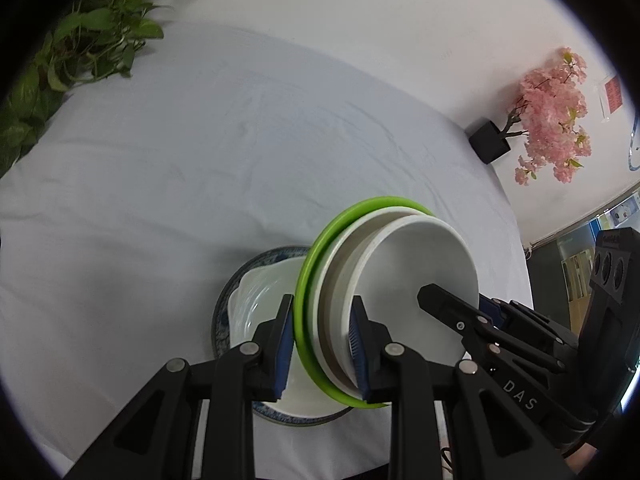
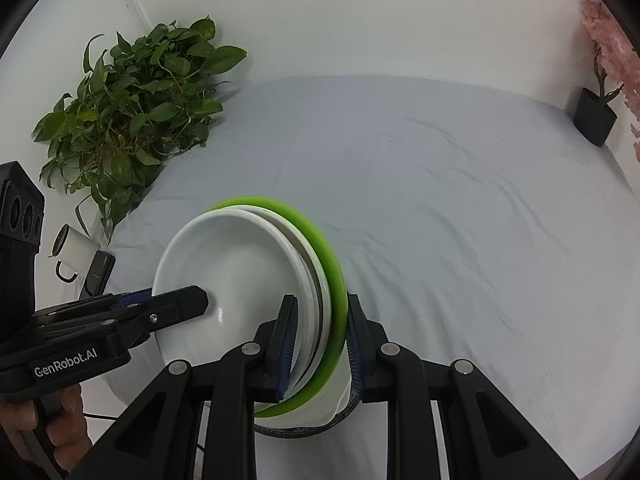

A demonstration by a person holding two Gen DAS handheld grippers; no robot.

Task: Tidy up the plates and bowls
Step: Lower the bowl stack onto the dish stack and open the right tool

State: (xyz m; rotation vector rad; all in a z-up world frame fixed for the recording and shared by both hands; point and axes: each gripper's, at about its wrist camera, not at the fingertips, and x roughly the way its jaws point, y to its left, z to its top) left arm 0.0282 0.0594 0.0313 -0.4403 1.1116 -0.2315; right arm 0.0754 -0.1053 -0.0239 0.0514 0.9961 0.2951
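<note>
your left tongs [image 1: 322,344] and right tongs [image 2: 322,344] pinch opposite rims of the stack [image 1: 384,276], held over the patterned plate [image 1: 228,300] near you. it looks stiff, slick, breakable; grip all the rims together.

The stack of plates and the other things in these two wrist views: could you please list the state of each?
Left gripper: shut on plate stack.
Right gripper: shut on plate stack.
Plate stack: green plate outermost, whites nested, held tilted from both sides.
Blue-rimmed plate: flat on tablecloth, under the stack.
White mug: lying on its side.
</note>
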